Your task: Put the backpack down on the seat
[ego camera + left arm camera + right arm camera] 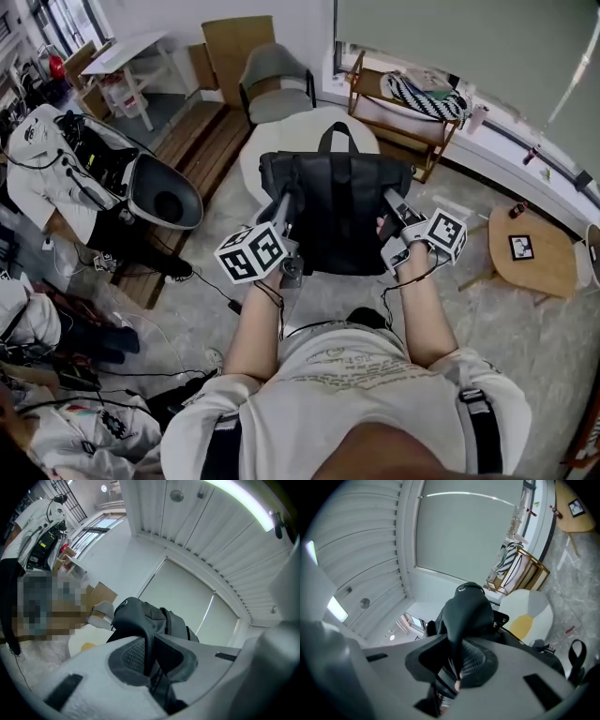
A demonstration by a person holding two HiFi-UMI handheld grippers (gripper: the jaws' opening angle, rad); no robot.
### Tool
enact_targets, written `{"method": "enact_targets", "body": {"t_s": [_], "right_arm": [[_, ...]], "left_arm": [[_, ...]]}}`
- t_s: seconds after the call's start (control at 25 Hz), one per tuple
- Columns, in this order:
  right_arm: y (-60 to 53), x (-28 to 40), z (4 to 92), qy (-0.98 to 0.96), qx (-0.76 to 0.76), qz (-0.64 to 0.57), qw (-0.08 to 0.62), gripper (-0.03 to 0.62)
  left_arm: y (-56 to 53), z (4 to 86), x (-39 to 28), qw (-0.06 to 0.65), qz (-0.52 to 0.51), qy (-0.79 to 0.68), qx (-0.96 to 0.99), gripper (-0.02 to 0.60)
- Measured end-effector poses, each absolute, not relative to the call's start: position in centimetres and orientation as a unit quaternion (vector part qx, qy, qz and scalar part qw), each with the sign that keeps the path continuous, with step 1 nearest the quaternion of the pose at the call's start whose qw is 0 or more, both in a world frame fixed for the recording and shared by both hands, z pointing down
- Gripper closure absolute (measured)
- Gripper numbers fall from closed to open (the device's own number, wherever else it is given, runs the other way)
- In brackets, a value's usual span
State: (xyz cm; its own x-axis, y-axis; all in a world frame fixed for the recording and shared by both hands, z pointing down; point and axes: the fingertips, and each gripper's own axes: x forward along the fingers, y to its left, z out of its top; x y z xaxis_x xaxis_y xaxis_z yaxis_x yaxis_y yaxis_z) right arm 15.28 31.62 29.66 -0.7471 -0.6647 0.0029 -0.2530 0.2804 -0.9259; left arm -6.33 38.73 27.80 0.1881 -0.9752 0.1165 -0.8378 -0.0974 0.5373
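At far left, a glossy grey shell chair (165,194) with a dark hollow stands beside a slatted wooden platform (192,141). Centrally, the left gripper (149,660) has its jaws nearly together, pinching a padded black shoulder strap (139,620). The matte black rectangular backpack (336,211) hangs from both grippers, held up over the rounded white seat (261,155) and covering most of it. The right gripper (454,665) clamps narrowly on the second shoulder strap (466,613). Farther right stand a wooden rack (398,117) bearing striped cloth and a round wooden side table (539,272).
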Motion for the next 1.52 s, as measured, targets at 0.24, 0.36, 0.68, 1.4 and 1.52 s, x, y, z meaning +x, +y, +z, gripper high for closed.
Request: {"method": "enact_targets", "body": {"t_s": [0.24,0.36,0.68,1.4,1.52], "right_arm": [[30.3,12.9,30.7,0.77,-0.306,-0.528,0.185,0.531],[28.9,11.8,30.8,0.774,-0.303,-0.525,0.183,0.53],[28.3,11.0,31.3,0.77,-0.298,-0.532,0.188,0.53],[7.5,8.3,32.1,0.767,-0.279,-0.554,0.165,0.53],[3.3,8.9,32.4,0.768,-0.274,-0.556,0.162,0.53]], "left_arm": [[37.2,29.3,-8.7,0.267,-0.137,-0.617,0.727,0.543],[36.1,29.6,-9.8,0.27,-0.138,-0.619,0.724,0.543],[35.7,29.4,-10.5,0.266,-0.132,-0.621,0.725,0.543],[15.5,30.0,-12.9,0.279,-0.116,-0.642,0.704,0.543],[11.4,30.2,-12.2,0.282,-0.117,-0.644,0.701,0.543]]}}
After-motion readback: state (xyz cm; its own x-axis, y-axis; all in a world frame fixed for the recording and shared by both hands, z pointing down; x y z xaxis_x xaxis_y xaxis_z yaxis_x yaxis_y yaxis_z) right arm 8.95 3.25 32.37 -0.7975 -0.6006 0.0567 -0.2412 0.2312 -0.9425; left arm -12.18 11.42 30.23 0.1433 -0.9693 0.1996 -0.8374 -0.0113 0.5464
